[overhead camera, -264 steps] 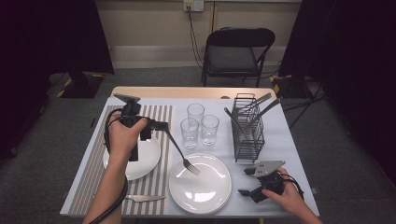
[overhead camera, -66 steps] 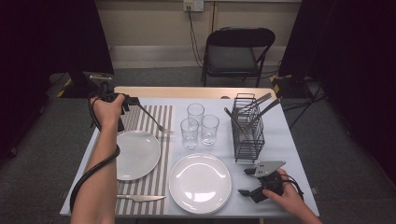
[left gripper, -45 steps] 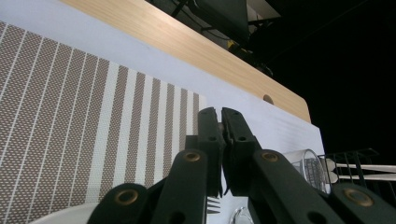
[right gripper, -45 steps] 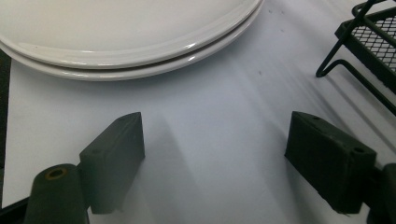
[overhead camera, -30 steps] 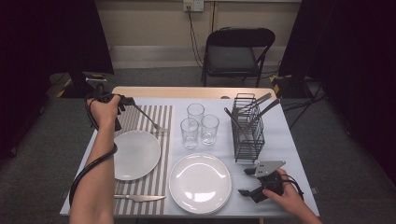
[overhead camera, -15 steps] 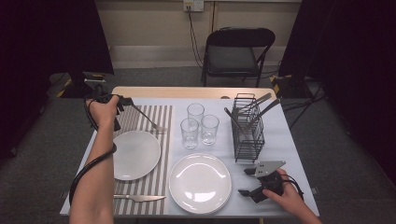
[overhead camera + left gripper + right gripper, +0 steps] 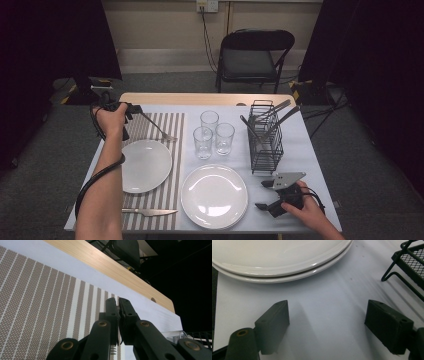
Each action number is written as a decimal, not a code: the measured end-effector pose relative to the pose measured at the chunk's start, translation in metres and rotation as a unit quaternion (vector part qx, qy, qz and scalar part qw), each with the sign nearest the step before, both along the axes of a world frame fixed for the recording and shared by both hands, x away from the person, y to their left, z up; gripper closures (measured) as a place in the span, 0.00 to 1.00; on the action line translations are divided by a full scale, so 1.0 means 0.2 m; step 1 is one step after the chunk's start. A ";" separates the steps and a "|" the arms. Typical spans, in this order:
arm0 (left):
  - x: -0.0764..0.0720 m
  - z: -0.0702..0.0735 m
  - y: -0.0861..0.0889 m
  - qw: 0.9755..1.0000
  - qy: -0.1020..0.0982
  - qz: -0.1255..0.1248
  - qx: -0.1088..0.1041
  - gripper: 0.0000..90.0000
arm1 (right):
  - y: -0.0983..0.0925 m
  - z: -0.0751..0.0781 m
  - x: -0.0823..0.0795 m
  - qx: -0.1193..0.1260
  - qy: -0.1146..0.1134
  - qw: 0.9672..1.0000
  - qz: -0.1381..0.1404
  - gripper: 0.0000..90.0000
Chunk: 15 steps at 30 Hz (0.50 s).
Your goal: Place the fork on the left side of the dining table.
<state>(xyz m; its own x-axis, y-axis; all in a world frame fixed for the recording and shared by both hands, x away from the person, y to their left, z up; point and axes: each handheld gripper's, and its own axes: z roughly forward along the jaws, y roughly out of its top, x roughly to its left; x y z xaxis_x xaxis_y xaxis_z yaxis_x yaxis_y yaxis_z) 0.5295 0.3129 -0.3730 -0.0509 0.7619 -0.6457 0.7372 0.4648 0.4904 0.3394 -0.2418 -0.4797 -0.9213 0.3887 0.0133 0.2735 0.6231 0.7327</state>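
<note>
Left gripper (image 7: 131,111) sits at the far left of the desk (image 7: 300,150), over the brown-and-white striped placemat (image 7: 170,125). Its fingers (image 7: 112,312) are pinched nearly together on the handle end of a slim silver metal fork (image 7: 159,128). In the left gripper view only a sliver of gap shows between the pads, and the fork's tines peek out below them.

Key relation: the fork's long axis runs away from the fingers, towards the middle of the desk and slightly nearer the person. The tines are low over the placemat's far edge, just beyond the smaller white round plate (image 7: 146,165); can't tell if the tips touch the mat. The left hand is the nearer one by far. A judgement: the next move turns on lowering that tine end flat onto the stripes beside the plate.

Right gripper (image 7: 274,195) rests on the white desk cover at the near right, well apart from the fork. Its fingers (image 7: 274,322) are spread wide with nothing between them. It lies next to the larger white round plate (image 7: 214,196) and the black wire cutlery rack (image 7: 265,137).

Versus the earliest frame: the fork was then held over the middle, tines at the large plate's rim. It is now carried to the far-left placemat. In the last second there is hardly any shift. The right gripper is unchanged throughout.
</note>
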 end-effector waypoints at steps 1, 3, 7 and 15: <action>0.00 0.00 0.00 1.000 0.002 0.002 0.000 0.96 | 0.00 0.00 0.00 0.000 0.000 1.000 0.000 0.21; 0.00 -0.01 0.01 1.000 -0.001 -0.005 0.001 0.96 | 0.00 0.00 0.00 0.000 0.000 1.000 -0.001 0.21; -0.01 -0.01 0.01 1.000 0.003 0.001 0.003 0.97 | 0.00 0.00 0.00 0.000 0.000 1.000 0.000 0.21; -0.02 -0.02 0.04 1.000 0.001 -0.006 -0.002 0.93 | 0.00 0.00 0.00 0.000 0.001 1.000 0.000 0.21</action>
